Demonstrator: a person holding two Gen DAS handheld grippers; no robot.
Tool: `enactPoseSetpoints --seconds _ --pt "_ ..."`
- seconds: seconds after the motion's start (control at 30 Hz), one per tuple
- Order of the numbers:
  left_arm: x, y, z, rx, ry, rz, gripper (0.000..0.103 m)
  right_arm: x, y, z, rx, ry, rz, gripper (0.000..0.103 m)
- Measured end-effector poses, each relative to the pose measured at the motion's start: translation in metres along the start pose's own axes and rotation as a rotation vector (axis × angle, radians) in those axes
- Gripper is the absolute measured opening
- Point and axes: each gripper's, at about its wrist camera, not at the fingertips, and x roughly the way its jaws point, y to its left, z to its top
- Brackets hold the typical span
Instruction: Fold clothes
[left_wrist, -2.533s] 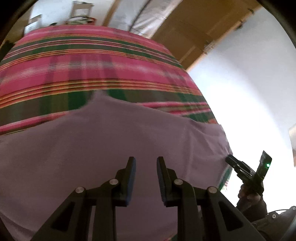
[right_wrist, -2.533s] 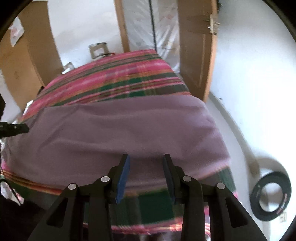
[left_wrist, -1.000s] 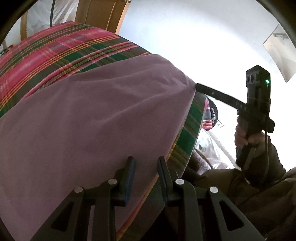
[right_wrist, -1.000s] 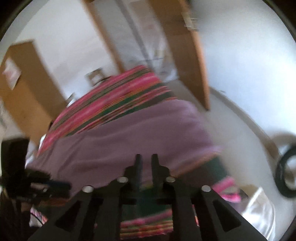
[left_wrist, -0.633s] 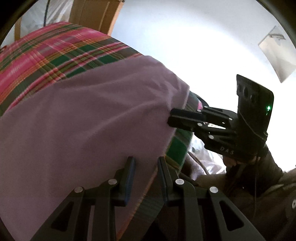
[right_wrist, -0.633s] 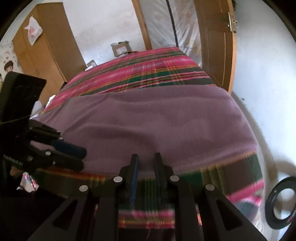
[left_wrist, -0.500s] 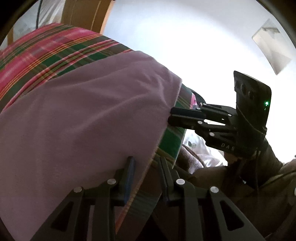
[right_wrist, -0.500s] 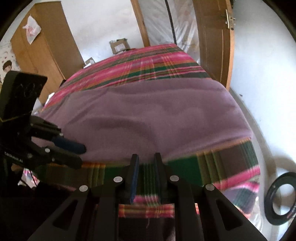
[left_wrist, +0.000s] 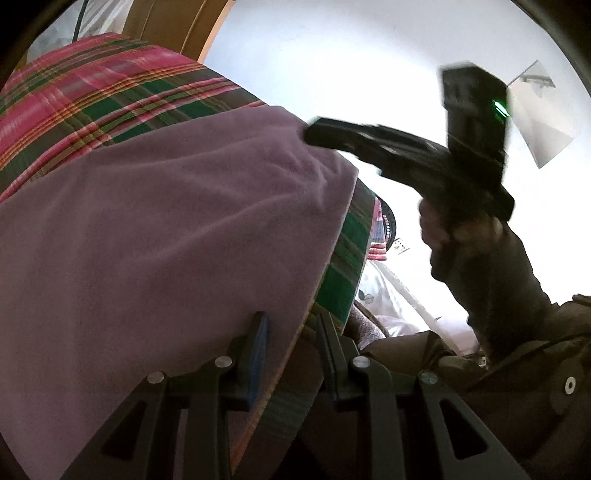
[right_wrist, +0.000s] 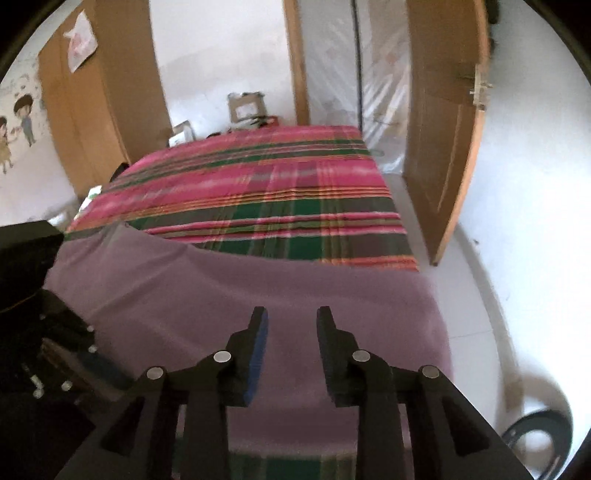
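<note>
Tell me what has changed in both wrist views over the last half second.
The right gripper has opened its jaws, which were nearly shut half a second ago, and it has moved forward over the purple cloth, away from its near edge. In the left view it has risen to the cloth's far corner. The left gripper stays open at the cloth's near edge; the cloth still lies flat on the plaid bedspread.

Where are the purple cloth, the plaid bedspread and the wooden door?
purple cloth (right_wrist: 295, 295): right wrist view, middle of its flat top.
plaid bedspread (right_wrist: 258, 184): right wrist view, bare striped part behind the cloth.
wooden door (right_wrist: 443, 129): right wrist view, door panel.
</note>
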Motion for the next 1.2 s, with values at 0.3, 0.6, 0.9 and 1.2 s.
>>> enactPoseSetpoints --seconds 0.3,0.6,0.9,1.2 --pt "-0.001 0.004 0.002 -0.006 0.008 -0.026 0.027 0.062 0.009 0.029 -0.202 0.100 0.089 0.037" --pt "-0.007 0.007 -0.001 -0.010 0.009 -0.036 0.027 0.083 0.015 0.037 -0.290 0.153 0.109 0.037" --pt "-0.012 0.008 -0.003 -0.011 0.007 -0.039 0.027 0.092 0.017 0.044 -0.323 0.179 0.156 0.040" --pt "-0.008 0.006 -0.003 -0.019 0.003 -0.042 0.027 0.090 0.024 0.047 -0.336 0.137 0.105 0.006"
